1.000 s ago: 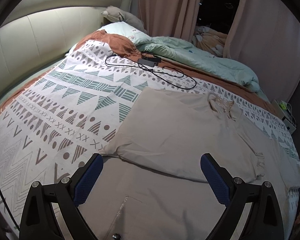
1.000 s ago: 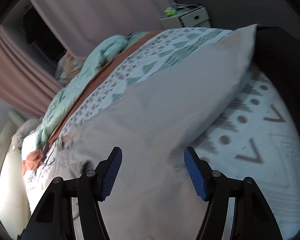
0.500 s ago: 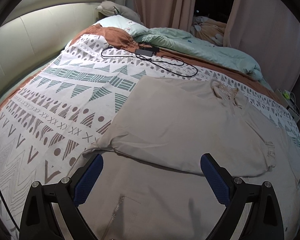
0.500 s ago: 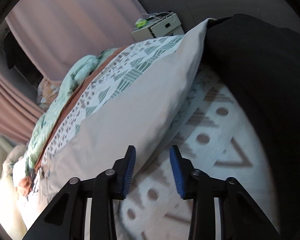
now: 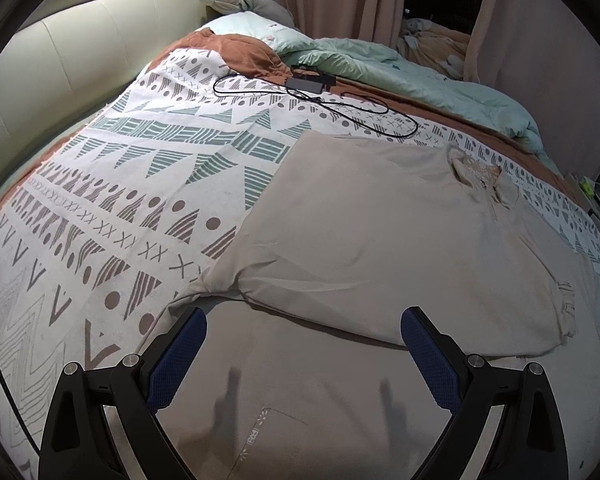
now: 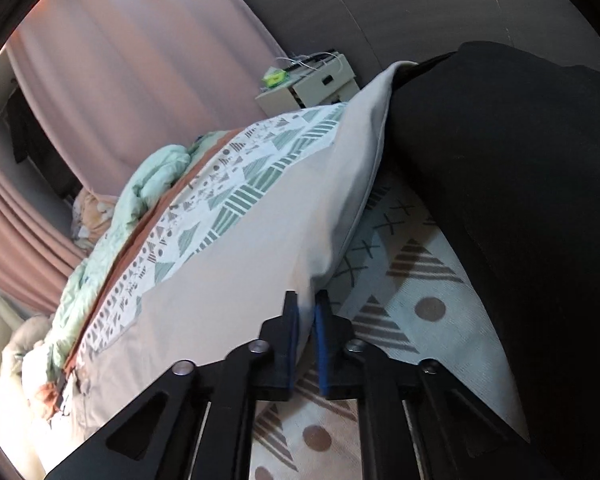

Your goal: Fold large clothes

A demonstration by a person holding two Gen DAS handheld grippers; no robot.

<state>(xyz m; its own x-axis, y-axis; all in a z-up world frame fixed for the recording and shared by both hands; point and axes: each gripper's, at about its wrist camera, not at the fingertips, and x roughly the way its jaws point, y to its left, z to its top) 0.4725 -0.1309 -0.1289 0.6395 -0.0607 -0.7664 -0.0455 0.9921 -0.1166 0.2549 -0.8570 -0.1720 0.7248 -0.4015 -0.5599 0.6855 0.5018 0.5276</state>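
Observation:
A large beige shirt (image 5: pixel 380 240) lies spread on the patterned bedspread (image 5: pixel 120 184), one part folded over the rest. My left gripper (image 5: pixel 302 344) hovers open just above the shirt's near part, nothing between its blue pads; its shadow falls on the cloth. In the right wrist view the same beige shirt (image 6: pixel 240 264) runs up the bed, and my right gripper (image 6: pixel 306 308) is shut on its hem edge, the cloth pinched between the blue pads.
A black cable with an adapter (image 5: pixel 312 82) lies on the bedspread beyond the shirt. A green duvet (image 5: pixel 420 72) and pillows lie at the far side. A person's dark clothing (image 6: pixel 520 200) fills the right. A nightstand (image 6: pixel 312 84) stands past the bed.
My right gripper slid right to the shirt's edge and closed on it. My left gripper sank closer to the cloth, still open.

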